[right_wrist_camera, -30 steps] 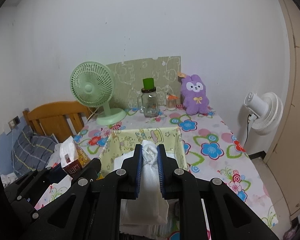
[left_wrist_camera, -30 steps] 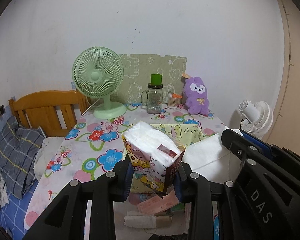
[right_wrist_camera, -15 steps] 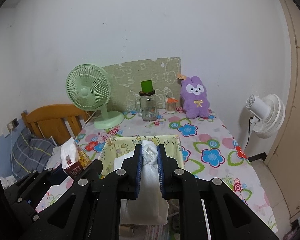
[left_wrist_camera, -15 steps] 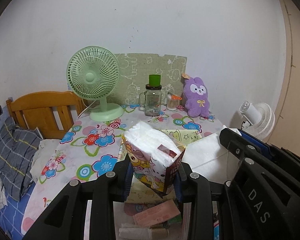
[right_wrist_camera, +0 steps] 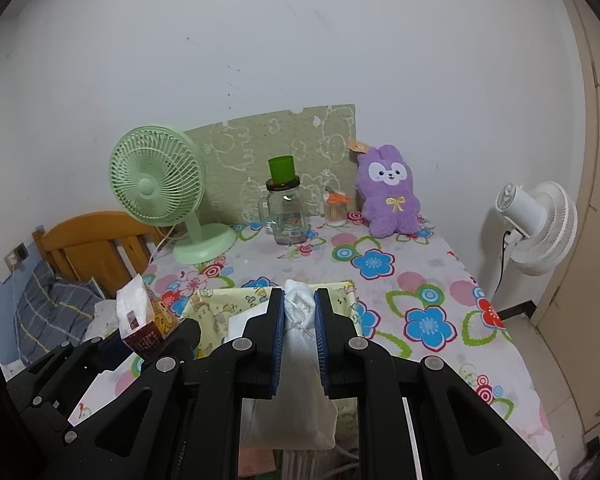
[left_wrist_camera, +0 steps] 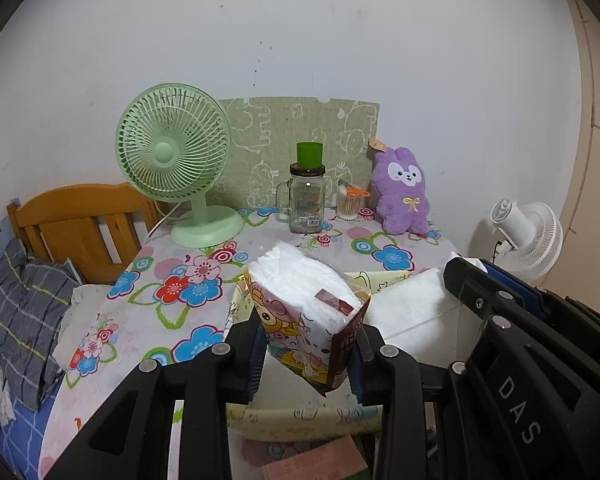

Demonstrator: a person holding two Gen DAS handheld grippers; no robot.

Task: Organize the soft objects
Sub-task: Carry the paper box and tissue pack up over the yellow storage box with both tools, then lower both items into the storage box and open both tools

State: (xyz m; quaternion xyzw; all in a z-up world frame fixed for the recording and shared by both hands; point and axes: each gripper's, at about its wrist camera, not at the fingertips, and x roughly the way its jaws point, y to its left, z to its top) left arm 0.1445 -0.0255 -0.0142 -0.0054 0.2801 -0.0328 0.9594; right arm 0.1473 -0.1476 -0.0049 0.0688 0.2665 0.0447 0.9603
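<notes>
Cartoon-printed tissue pack [left_wrist_camera: 308, 320] clamped in left gripper [left_wrist_camera: 306, 354]; white cloth bag [right_wrist_camera: 300, 336] in "DAS"-marked right gripper [right_wrist_camera: 299, 330].

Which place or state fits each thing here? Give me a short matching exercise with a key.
Things:
1. tissue pack
2. white cloth bag
3. purple plush rabbit
4. green cup

Places or states:
A. upside down on the glass jar
B. clamped in the left claw
C. leaning at the back of the table, against the wall
D. pinched in the right claw

Pairs: 1-B, 2-D, 3-C, 4-A
</notes>
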